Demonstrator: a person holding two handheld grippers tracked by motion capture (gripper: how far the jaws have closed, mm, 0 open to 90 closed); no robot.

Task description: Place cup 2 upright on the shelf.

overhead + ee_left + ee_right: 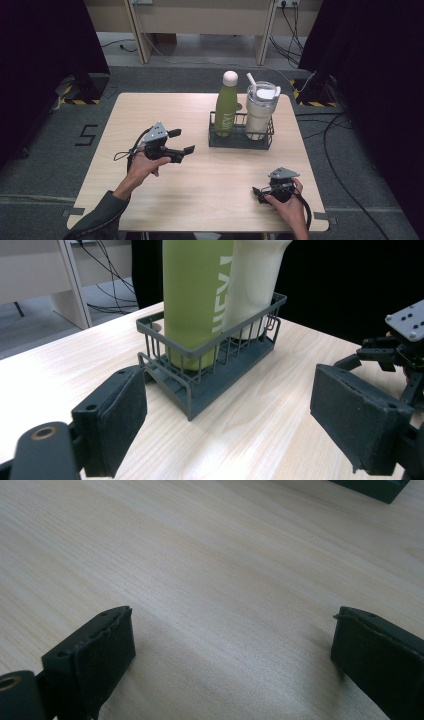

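L gripper (182, 141) held raised in L hand (142, 165), jaws wide apart; R gripper (256, 192) held low, jaws spread.

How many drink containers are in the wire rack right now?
2. A green bottle stands in the rack's left half, a cream tumbler with a straw in its right half. Nothing else shows inside.

A grey floor (45, 150) is flanked by black curtains (45, 40); cables (340, 145) are strewn about.
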